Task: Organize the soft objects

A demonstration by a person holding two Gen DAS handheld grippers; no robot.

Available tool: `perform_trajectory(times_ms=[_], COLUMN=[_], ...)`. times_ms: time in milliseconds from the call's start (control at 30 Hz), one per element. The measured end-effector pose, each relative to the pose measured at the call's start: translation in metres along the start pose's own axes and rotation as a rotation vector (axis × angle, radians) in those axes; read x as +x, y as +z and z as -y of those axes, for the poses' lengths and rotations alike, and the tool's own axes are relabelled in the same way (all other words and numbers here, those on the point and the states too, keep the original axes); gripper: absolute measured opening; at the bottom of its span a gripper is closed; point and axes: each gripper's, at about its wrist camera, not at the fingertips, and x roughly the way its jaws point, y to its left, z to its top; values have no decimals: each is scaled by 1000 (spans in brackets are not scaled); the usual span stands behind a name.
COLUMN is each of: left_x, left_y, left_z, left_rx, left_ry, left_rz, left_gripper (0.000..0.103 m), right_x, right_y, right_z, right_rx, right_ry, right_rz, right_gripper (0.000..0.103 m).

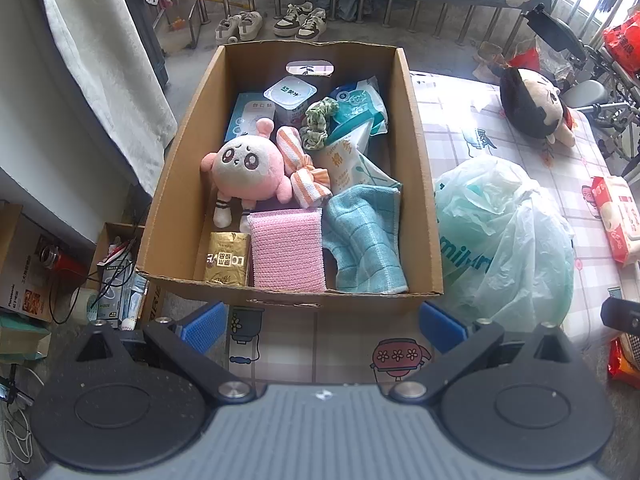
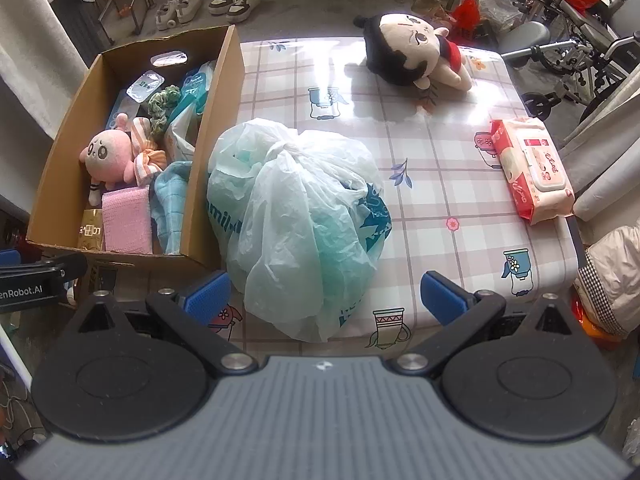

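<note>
A cardboard box [image 1: 416, 168] stands on the table's left part and also shows in the right wrist view [image 2: 60, 152]. Inside lie a pink plush [image 1: 248, 168], an orange striped cloth [image 1: 304, 168], a pink sponge cloth [image 1: 286, 250], a blue towel [image 1: 366, 236], a green scrunchie [image 1: 318, 122] and packets. A tied plastic bag [image 2: 304, 216] sits beside the box. A black-haired doll [image 2: 412, 52] lies at the far side. A wet-wipes pack [image 2: 532, 168] lies at the right. My left gripper [image 1: 322, 322] is open before the box. My right gripper [image 2: 324, 292] is open, just before the bag.
The table has a checked cloth [image 2: 440, 184]; its right edge drops to bedding and bags. Shoes [image 1: 272, 20] stand on the floor behind the box. Boxes and cables [image 1: 80, 272] clutter the floor at the left. A wheelchair [image 2: 580, 52] stands at the far right.
</note>
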Motion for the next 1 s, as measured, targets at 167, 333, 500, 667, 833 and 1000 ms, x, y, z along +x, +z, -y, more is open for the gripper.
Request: perform_trajectory(times_ms=[167,333,500,667,833,1000], left_x=[2,4,8,9,10,10], left_y=[2,3,6,6,5,4], left_z=[1,2,5,7,9,10], left_rx=[-1,7,9,11,25,27], left_ry=[1,1,-4,-7,-3,-1], left_rz=[-3,-6,-10,-13,-16,-19], left_gripper=[103,103,103,103,103,103], right_x=[2,3,6,8,7,9], right_y=[2,3,5,5,5,4], right_z=[1,2,4,5,4,5], right_rx=[-2,-3,1,2,2,0], right_ry=[0,-1,-6,-9,-9,-7], right_rz=[-1,-4,-8,-7,-7,-13], right_gripper=[102,102,102,102,102,102])
